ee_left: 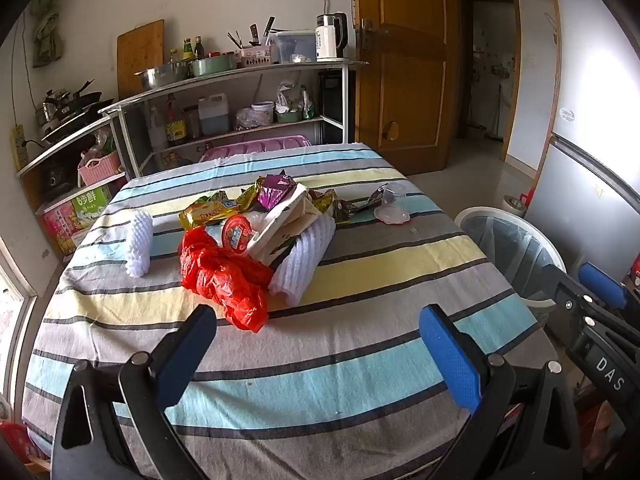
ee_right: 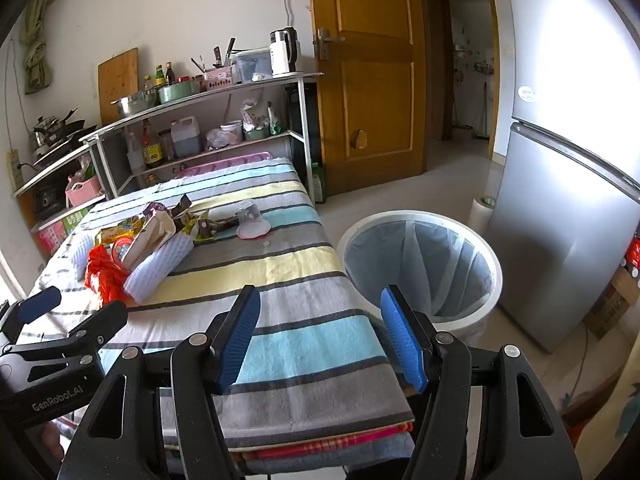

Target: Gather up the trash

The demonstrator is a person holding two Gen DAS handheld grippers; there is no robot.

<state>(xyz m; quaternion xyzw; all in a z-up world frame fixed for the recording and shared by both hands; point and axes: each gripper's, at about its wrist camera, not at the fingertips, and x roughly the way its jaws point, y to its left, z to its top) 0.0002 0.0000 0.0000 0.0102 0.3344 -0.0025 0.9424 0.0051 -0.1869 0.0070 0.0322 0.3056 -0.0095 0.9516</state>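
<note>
Trash pile [ee_left: 256,224] sits mid-table toward the far left on the striped cloth [ee_left: 320,360]: red bag [ee_left: 224,276] nearest, red-lidded cup [ee_left: 237,235] touching behind it, white foam sleeve [ee_left: 302,258] just right of the bag, flat carton [ee_left: 280,216] leaning over cup and sleeve, yellow wrapper [ee_left: 208,210] and purple wrapper [ee_left: 274,192] behind. Second foam net [ee_left: 139,242] lies apart, toward the left edge. Clear cup [ee_left: 392,204] is tipped over near the right edge, dark wrapper [ee_left: 352,206] between it and the pile. Bin [ee_right: 424,264], lined with a clear bag, stands on the floor just off the table's right edge, fridge [ee_right: 560,240] beyond it. Left gripper [ee_left: 318,344] is over the table's near edge, tilted down toward the pile, jaws spread wide, nothing between them, touching nothing. Right gripper [ee_right: 320,336] is over the near right corner, tilted down, aimed between table edge and bin, jaws apart and empty. Each gripper shows at the side of the other's view, side by side, apart. Shelves [ee_left: 240,92] of kitchenware stand behind the far edge.
</note>
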